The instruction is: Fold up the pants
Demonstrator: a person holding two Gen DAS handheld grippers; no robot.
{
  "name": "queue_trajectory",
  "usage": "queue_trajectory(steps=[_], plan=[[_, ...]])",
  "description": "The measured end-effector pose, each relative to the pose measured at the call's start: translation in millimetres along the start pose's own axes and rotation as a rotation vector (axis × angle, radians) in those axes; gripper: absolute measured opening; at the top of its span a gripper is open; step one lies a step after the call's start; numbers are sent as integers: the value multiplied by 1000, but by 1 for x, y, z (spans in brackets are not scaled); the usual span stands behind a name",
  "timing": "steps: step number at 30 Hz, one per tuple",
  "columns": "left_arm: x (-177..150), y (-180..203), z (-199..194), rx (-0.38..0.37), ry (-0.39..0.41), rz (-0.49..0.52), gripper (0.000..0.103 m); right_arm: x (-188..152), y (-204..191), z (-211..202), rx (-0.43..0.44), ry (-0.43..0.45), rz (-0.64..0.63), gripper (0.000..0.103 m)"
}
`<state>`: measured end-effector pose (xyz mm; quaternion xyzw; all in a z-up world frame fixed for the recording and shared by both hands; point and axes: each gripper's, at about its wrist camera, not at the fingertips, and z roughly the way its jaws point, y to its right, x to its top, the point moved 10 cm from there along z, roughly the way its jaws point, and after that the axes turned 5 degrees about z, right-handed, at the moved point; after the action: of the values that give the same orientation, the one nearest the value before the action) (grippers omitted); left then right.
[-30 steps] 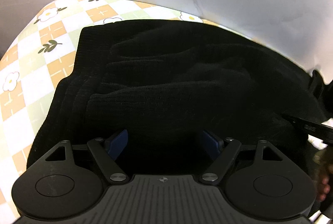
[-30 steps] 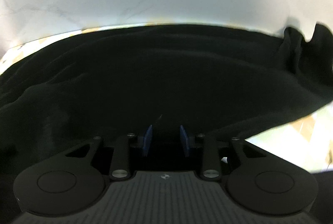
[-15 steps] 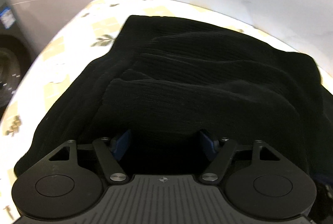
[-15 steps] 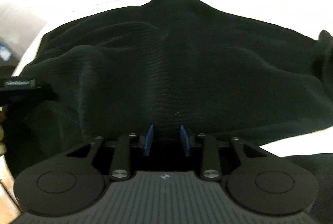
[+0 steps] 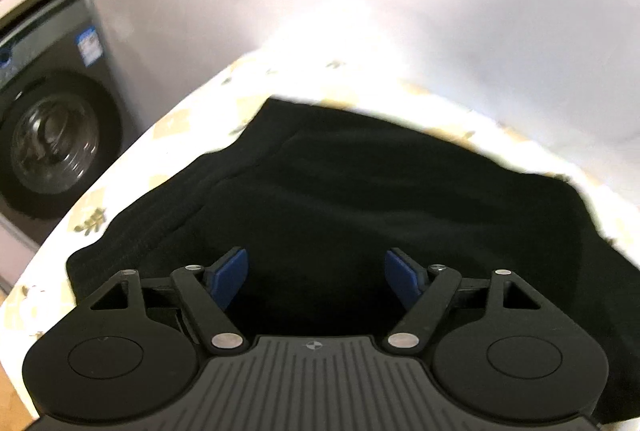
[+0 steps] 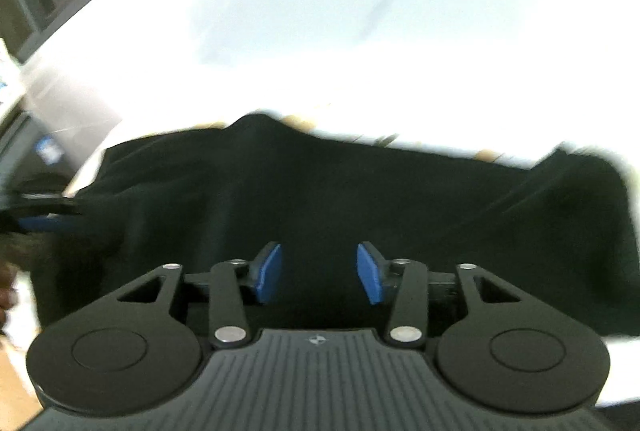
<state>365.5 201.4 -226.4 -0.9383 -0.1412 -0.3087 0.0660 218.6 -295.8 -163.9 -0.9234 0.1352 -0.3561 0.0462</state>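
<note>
Two tongs, left (image 5: 316,281) and right (image 6: 319,273), both spread wide and empty, one black pants (image 5: 380,199).

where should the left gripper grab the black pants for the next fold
Probably the near-left corner of the black pants, approached from the left along the table. Layered edges show there, over bare cloth-covered table, so open pads could pinch all layers; the middle lies flat, offering nothing to pinch.

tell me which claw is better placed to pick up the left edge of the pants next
Left. The left claw is open right over the black pants, beside their left edge near the washing machine. The right claw, also open, sits further right on the cloth.
</note>
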Motion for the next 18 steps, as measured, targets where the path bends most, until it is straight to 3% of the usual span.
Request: queue_trajectory(steps=[2,4,6,10,13,18], plan=[[-2,32,-12,-56,24,22,85,17,42,-23,-98,101,-57,67],[-4,65,-16,-92,23,61,85,29,83,-43,-204,207,-111,78],[-9,92,-17,-115,26,92,85,33,123,-54,-269,240,-115,79],[-31,128,-7,-126,-32,124,85,15,172,-54,-259,173,-96,79],[-50,134,6,-95,-67,178,85,-22,153,-39,-212,132,-143,79],[-69,137,12,-38,-104,215,85,-59,141,-25,-209,75,-249,79]])
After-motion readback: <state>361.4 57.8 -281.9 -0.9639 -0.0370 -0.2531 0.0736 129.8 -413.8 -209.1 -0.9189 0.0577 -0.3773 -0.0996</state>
